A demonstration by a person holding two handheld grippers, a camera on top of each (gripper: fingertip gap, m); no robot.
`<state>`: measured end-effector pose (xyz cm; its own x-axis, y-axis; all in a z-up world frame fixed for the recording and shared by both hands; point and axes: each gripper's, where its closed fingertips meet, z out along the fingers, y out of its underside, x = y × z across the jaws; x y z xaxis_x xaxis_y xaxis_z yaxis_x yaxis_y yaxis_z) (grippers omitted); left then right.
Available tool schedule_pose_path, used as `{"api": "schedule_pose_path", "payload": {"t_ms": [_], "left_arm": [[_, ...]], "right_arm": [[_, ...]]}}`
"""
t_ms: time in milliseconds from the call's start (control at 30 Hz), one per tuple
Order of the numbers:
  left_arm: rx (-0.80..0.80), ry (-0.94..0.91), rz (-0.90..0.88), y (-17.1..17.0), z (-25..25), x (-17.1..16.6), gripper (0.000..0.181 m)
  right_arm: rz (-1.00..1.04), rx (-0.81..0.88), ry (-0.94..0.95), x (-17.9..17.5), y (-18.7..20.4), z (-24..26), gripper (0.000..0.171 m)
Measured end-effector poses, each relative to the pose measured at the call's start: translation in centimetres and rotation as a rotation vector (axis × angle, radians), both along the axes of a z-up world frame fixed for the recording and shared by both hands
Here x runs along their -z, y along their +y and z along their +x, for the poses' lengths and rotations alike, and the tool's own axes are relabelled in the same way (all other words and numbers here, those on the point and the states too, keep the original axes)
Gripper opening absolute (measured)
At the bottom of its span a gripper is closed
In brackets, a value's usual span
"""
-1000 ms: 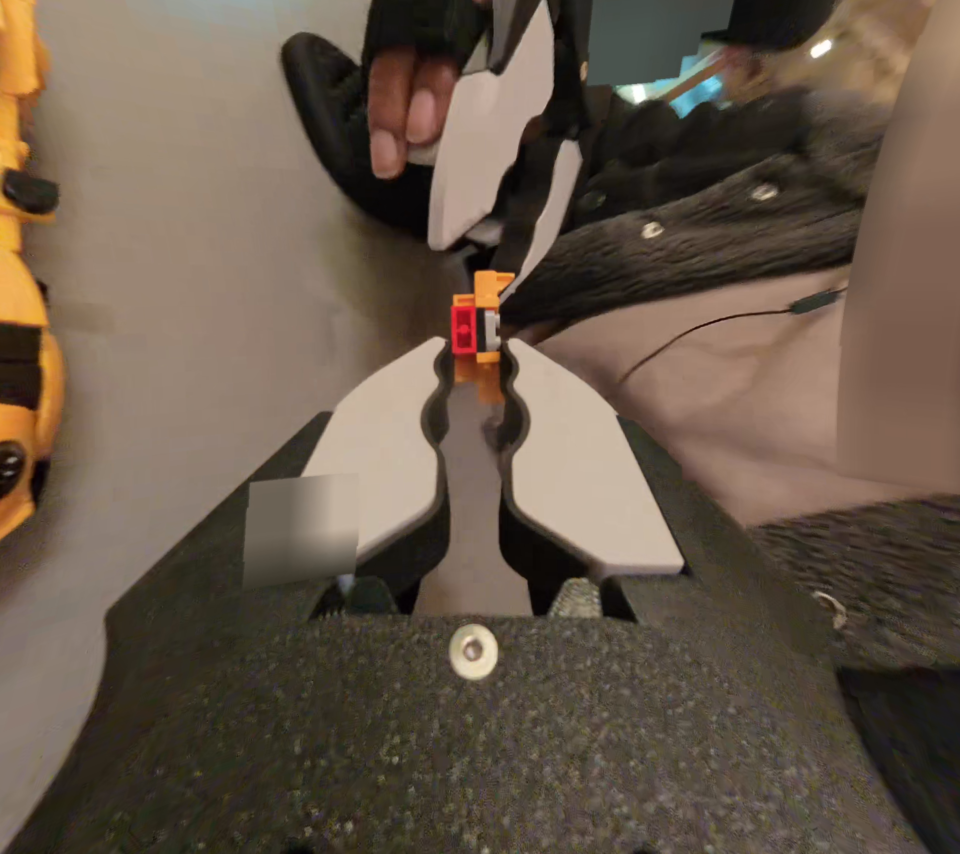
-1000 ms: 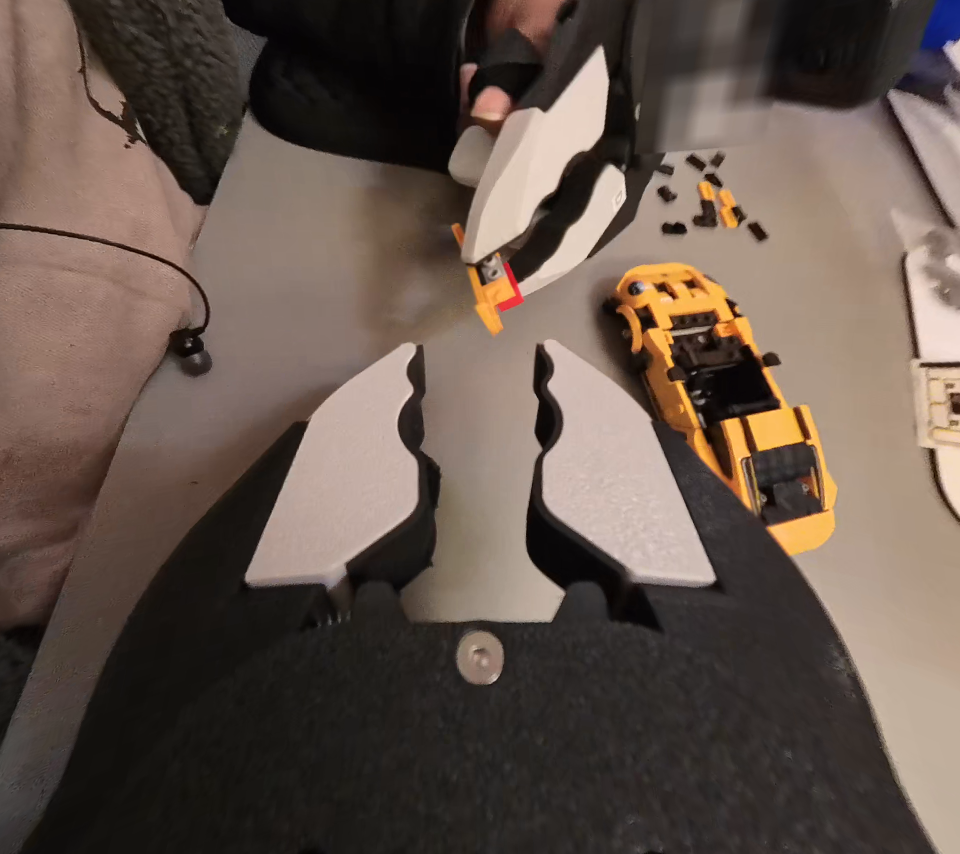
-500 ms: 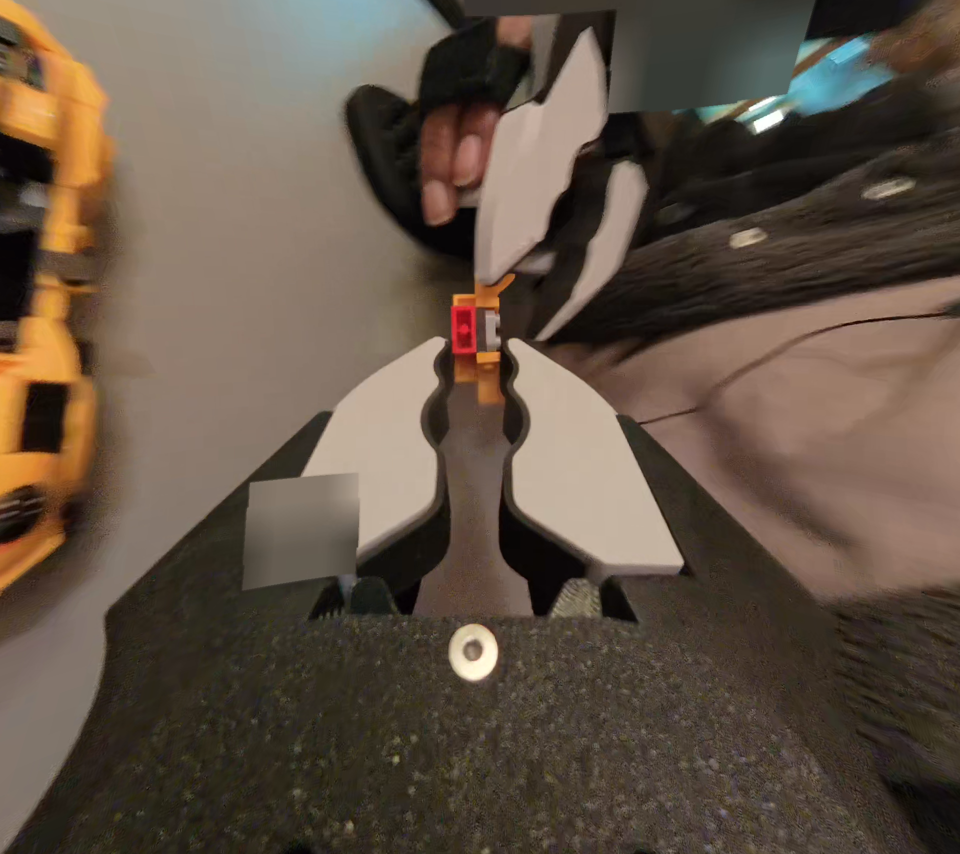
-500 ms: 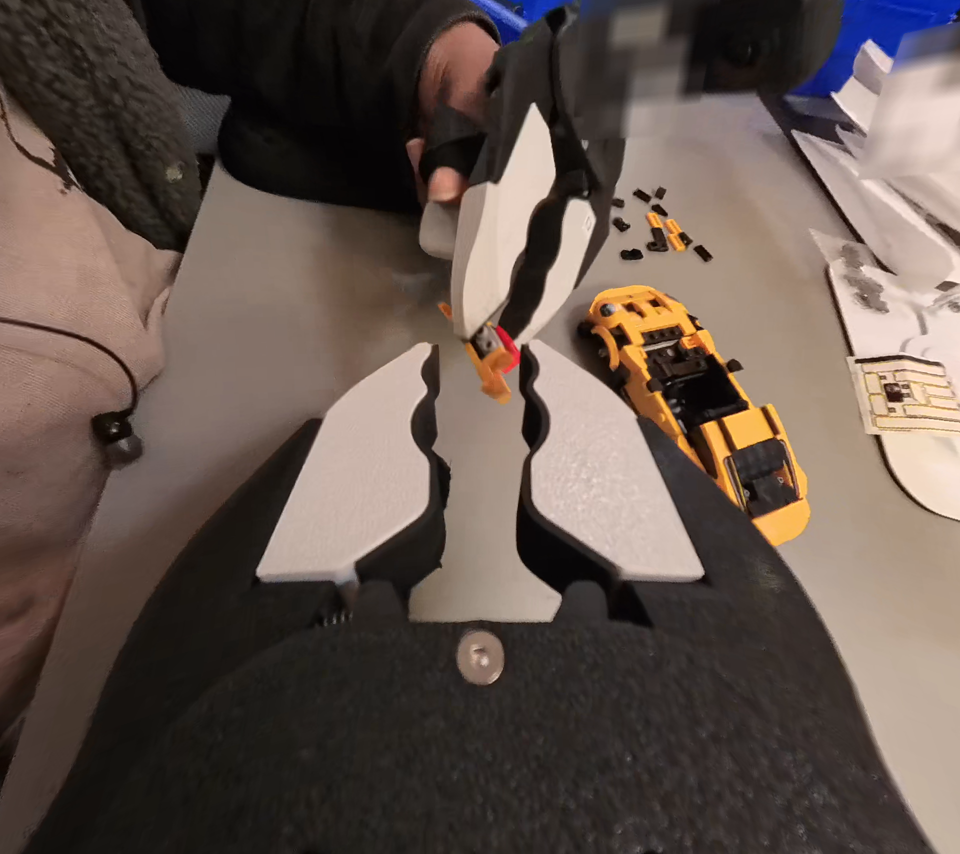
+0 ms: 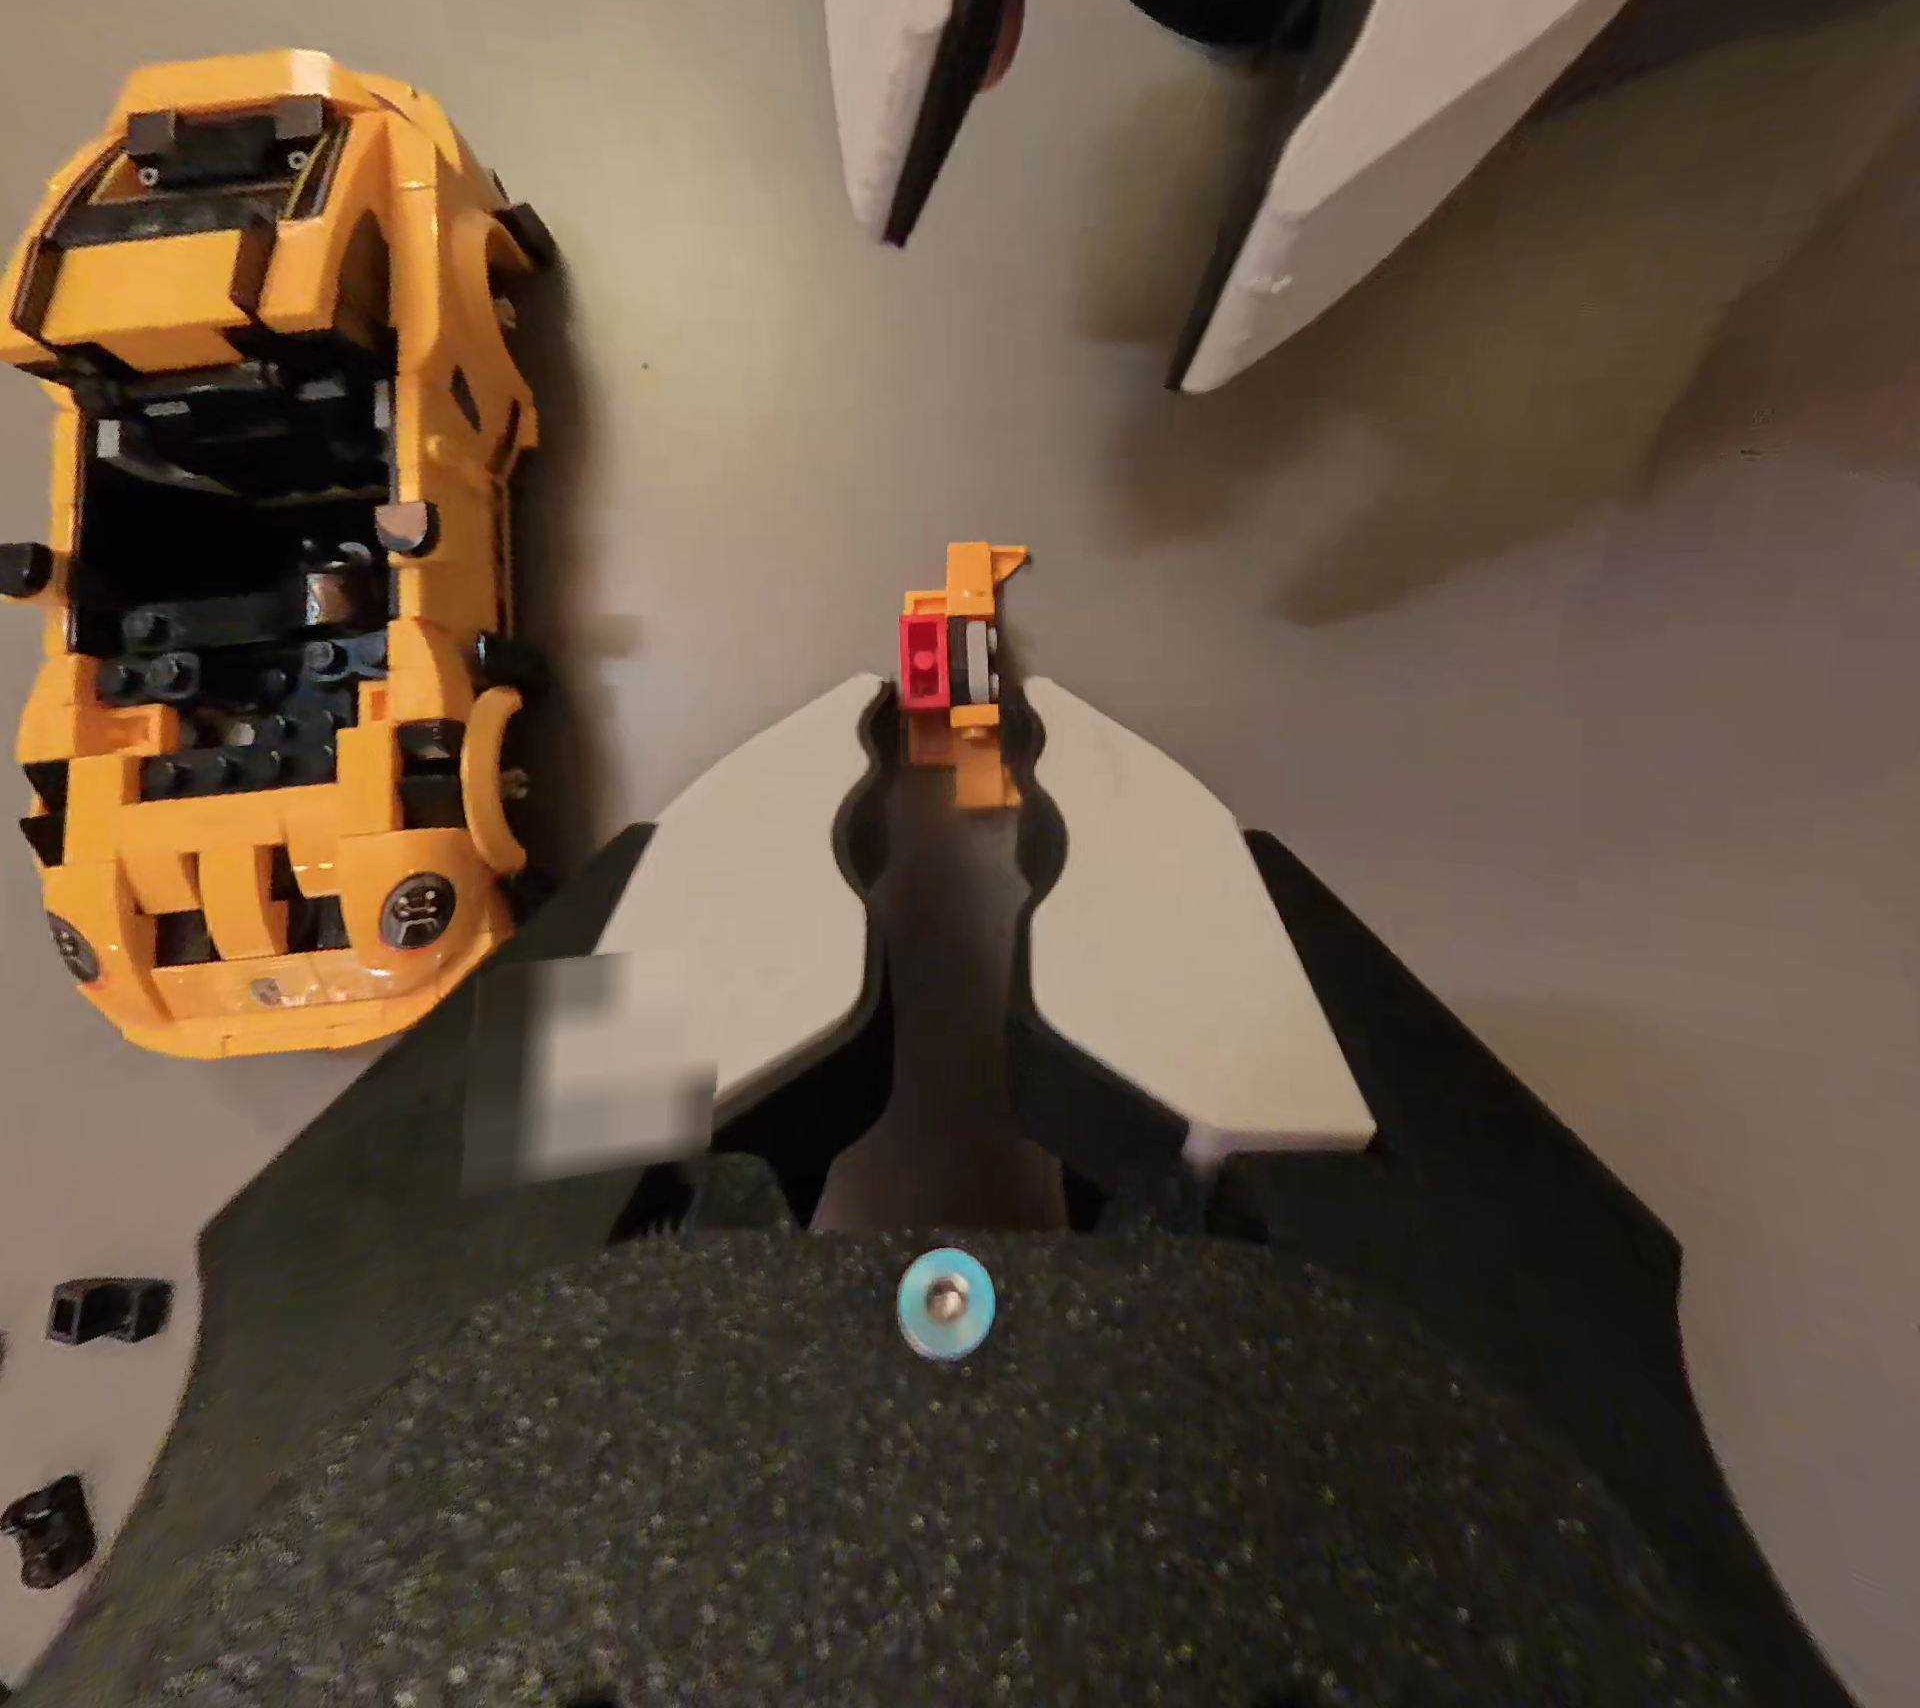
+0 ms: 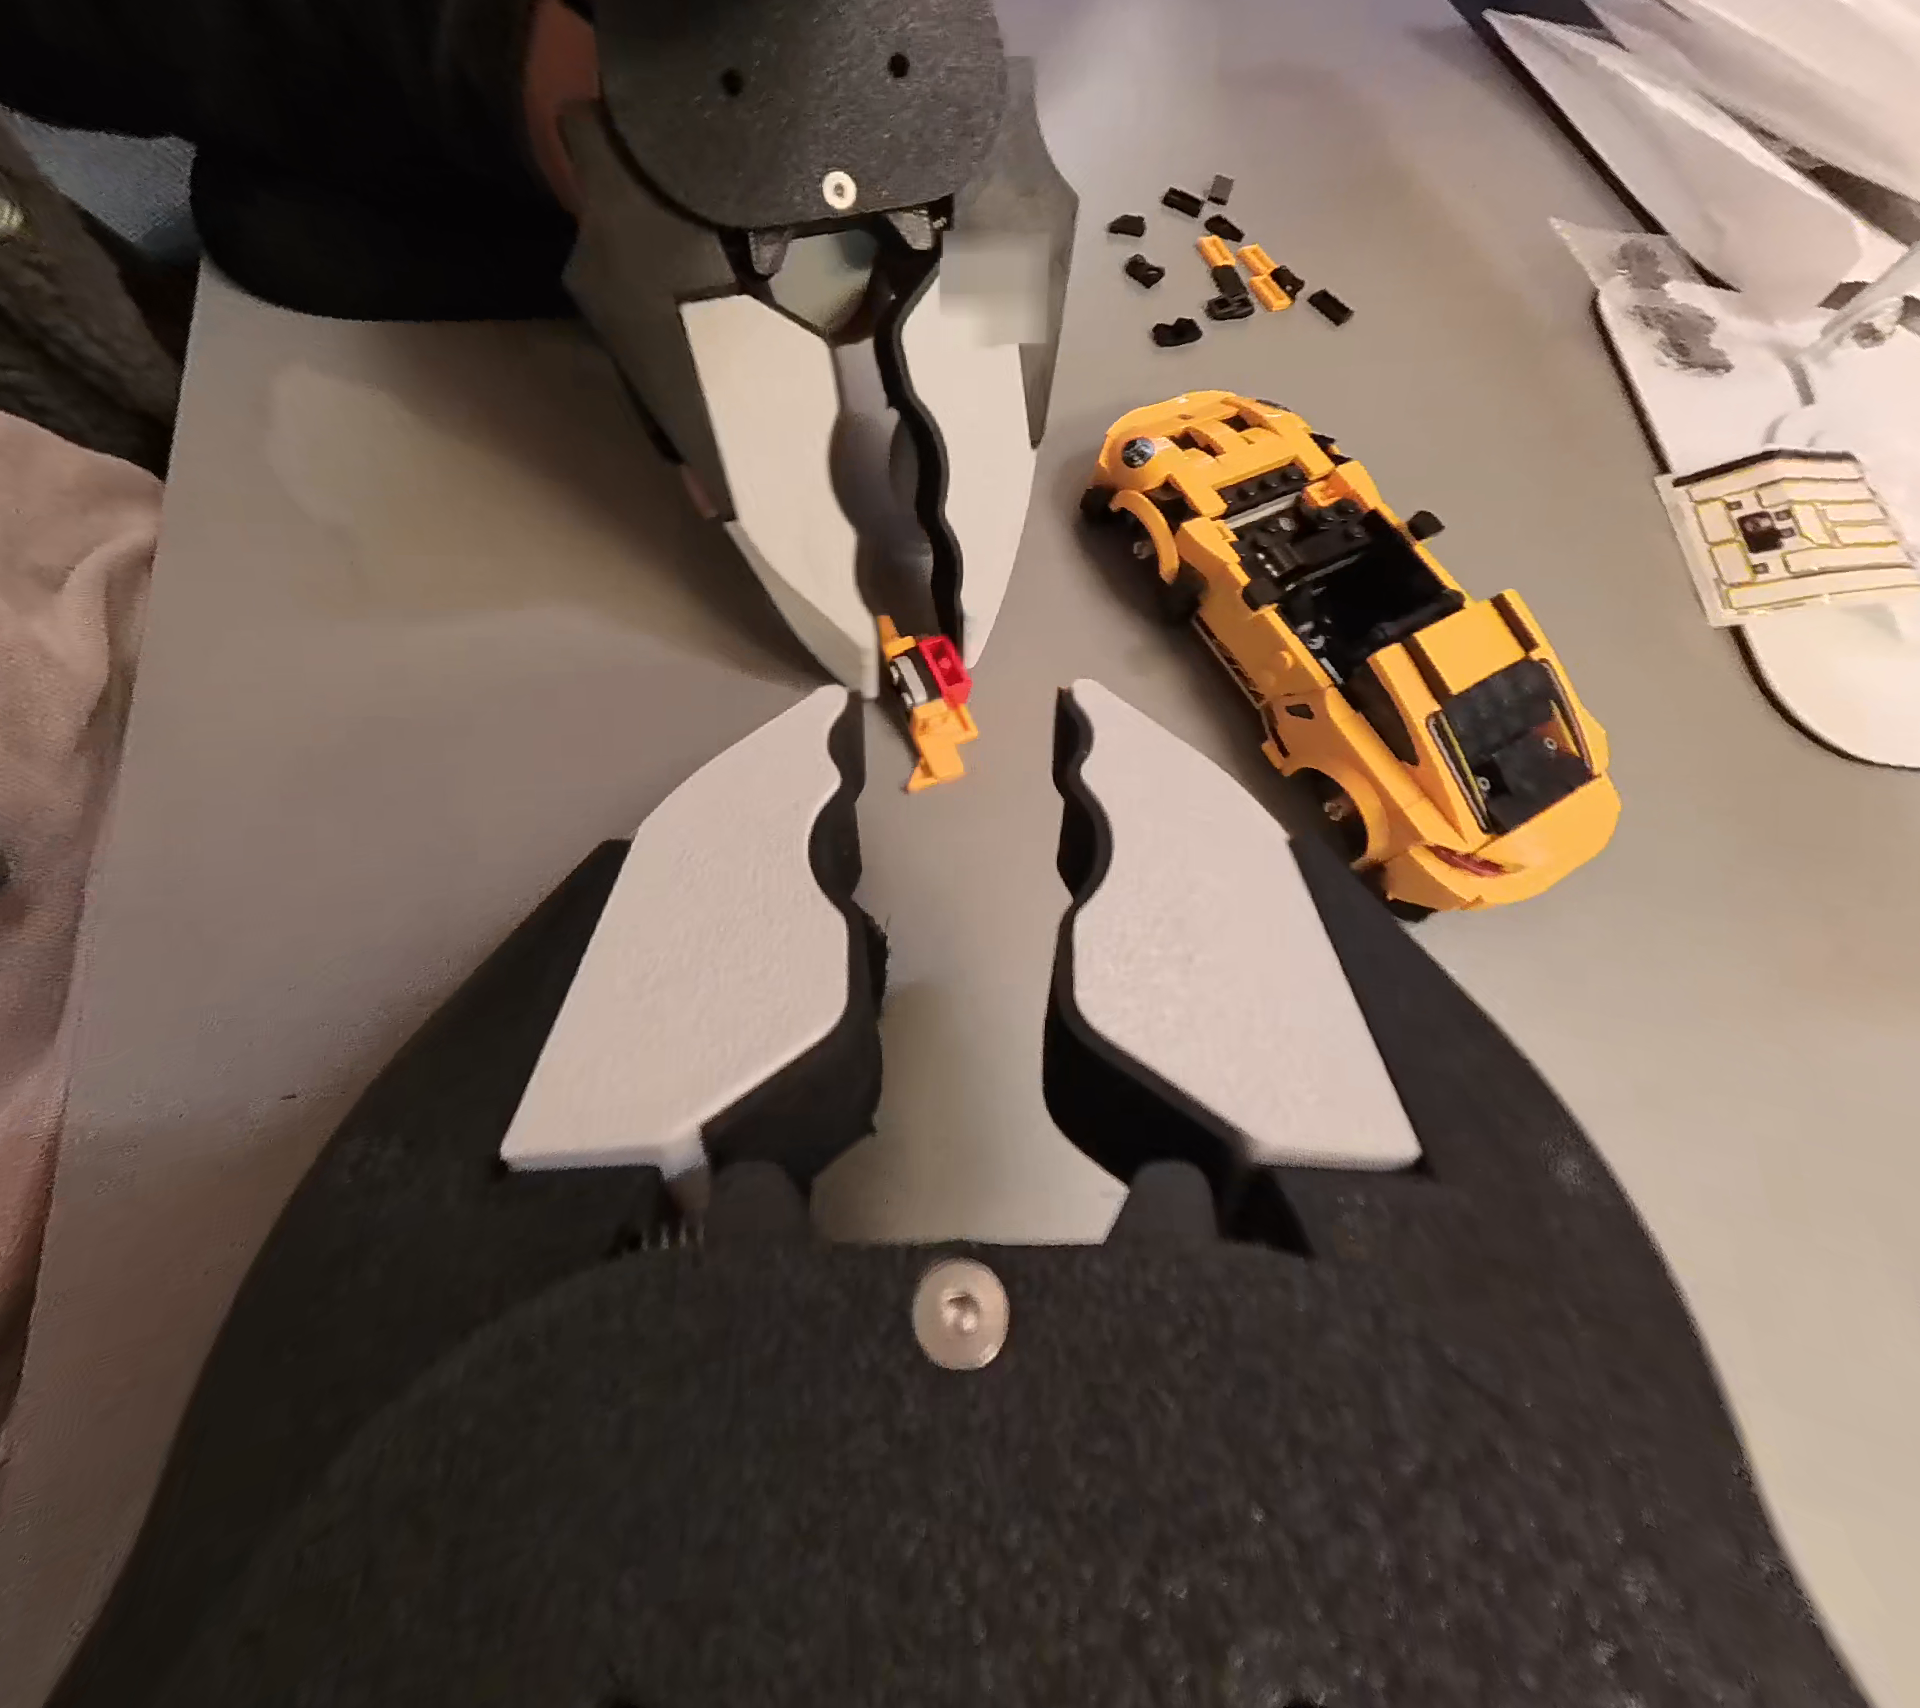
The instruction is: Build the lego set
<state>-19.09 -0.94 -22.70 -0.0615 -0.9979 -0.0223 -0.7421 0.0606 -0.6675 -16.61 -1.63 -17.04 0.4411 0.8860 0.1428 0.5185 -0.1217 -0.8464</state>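
1. While the left gripper (image 5: 951, 692) has its fingers clenched on the small sub-assembly (image 5: 961, 671) of orange, red and grey bricks, only the near end of that piece sits between the tips; the rest sticks out in front, low over the grey tabletop (image 5: 1455, 723). I think so narrow a hold could let the piece turn or slip out if something pushes it from the side.

2. The right gripper (image 6: 961, 692) has its fingers released, with a clear gap between them, and it holds nothing. In the right wrist view the free orange end of the piece lies in this gap, nearer to the left finger. If these fingers shut off-centre, they may knock the piece crooked, or pull the bricks apart.

3. If the left fingers let go too early, the piece would probably fall on the tabletop.

4. The orange car (image 6: 1351, 650) lies beside the grippers, near but apart, with its middle uncovered. A wide swing could strike it.

5. Farther off lie small loose pieces (image 6: 1226, 271), black and orange, which a sleeve could scatter.
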Motion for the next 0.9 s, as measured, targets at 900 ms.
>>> {"api": "schedule_pose_path", "payload": {"t_ms": [900], "left_arm": [[-0.403,-0.485,0.183,10.0,-4.2,-7.5,0.000]], "right_arm": [[0.211,0.176,0.241,-2.9,5.7,0.2,0.044]]}}
